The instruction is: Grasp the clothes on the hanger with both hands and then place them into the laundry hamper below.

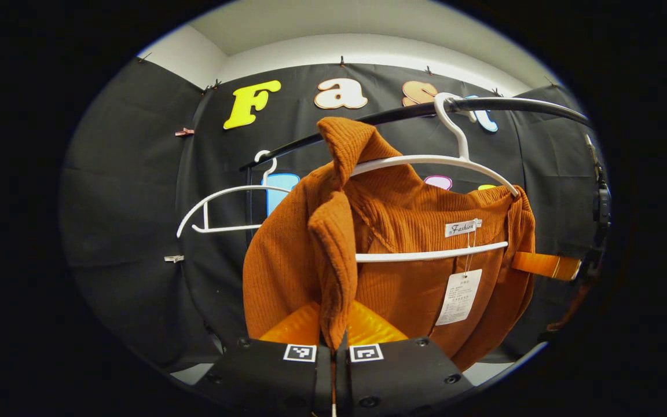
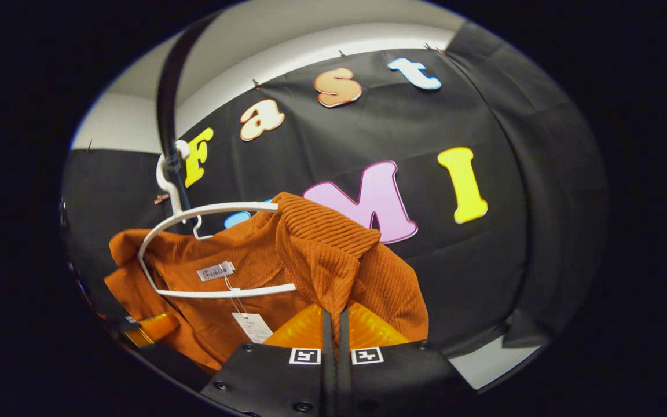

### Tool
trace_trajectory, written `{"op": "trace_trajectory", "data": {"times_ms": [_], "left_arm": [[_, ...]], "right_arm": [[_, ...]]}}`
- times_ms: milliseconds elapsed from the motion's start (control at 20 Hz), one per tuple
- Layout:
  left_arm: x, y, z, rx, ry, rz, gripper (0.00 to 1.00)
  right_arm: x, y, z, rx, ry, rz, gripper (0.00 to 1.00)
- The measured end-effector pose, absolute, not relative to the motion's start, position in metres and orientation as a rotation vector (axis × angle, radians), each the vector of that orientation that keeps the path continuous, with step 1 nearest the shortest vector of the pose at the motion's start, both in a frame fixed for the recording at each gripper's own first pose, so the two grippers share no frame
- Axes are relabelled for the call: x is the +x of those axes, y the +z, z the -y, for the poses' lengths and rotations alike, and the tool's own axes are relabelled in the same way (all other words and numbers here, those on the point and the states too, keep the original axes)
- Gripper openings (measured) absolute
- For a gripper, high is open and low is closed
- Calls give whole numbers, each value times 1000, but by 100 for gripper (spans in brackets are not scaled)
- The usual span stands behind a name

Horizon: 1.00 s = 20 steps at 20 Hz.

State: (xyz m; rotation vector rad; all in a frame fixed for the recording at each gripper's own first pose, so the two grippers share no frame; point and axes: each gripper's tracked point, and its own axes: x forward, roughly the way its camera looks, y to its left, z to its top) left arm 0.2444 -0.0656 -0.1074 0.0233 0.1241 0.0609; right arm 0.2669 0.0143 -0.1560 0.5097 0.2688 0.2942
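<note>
Black screw-studded tongs (image 1: pixel 333 347), square markers

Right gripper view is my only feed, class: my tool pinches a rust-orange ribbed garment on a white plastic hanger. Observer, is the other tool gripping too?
Observer: Yes, the left tool is shut on a raised fold of the rust-orange ribbed garment, at its other shoulder.
Operator: Is that shoulder lifted free?
Observer: Yes; the fold stands above the bare arm of the white plastic hanger.
Operator: Anything beside it?
Observer: An empty white hanger hangs on the black rail.
</note>
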Motion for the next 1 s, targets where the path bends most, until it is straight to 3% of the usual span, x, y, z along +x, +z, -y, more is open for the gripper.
{"op": "trace_trajectory", "data": {"times_ms": [350, 900, 1000], "left_arm": [[249, -107, 70, -38, 8, -237, 6], [271, -74, 42, -122, 39, -204, 5], [274, -76, 42, -129, 31, -213, 5]], "right_arm": [[272, -132, 5, 654, 364, -402, 4], [320, -65, 87, 750, 216, -60, 4], [334, -72, 99, 736, 180, -57, 4]]}}
